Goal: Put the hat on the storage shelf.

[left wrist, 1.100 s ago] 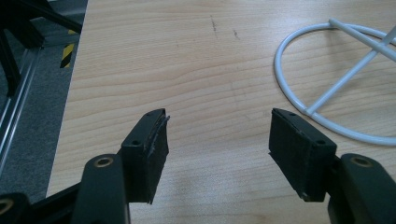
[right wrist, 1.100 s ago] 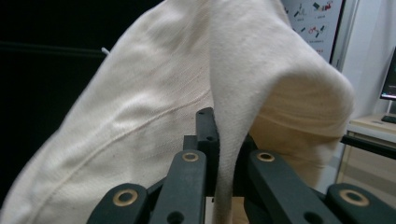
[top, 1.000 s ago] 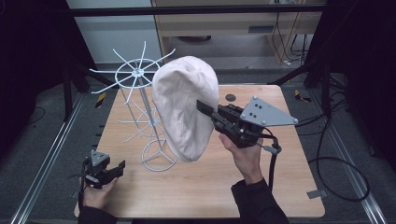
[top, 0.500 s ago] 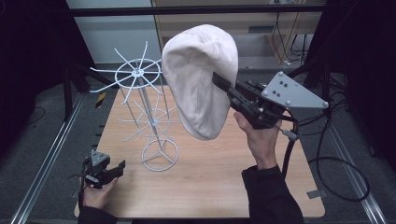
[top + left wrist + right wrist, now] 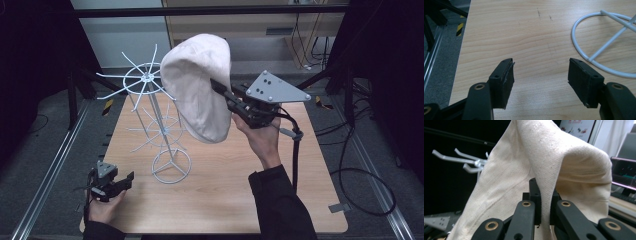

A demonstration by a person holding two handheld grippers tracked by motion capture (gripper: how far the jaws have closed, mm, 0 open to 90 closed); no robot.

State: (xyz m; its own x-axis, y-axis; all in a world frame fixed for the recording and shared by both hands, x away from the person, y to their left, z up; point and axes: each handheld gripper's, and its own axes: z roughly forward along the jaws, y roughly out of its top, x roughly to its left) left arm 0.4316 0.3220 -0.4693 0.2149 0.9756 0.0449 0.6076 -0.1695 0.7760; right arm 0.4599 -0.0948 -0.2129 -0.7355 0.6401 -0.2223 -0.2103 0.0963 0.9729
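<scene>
The right gripper [image 5: 223, 94] was closed tight on the edge of a soft white hat [image 5: 200, 92]. The cloth was pinched between its two black jaws. The hat hung in the air above the bench [image 5: 220, 200], just beside the top ring of a white wire rack [image 5: 150, 107]. The left gripper [image 5: 120, 182] rested low at the near left corner of the bench. Its jaws were wide open with nothing between them, close to the rack's round foot.

High overview, two close claw views
</scene>
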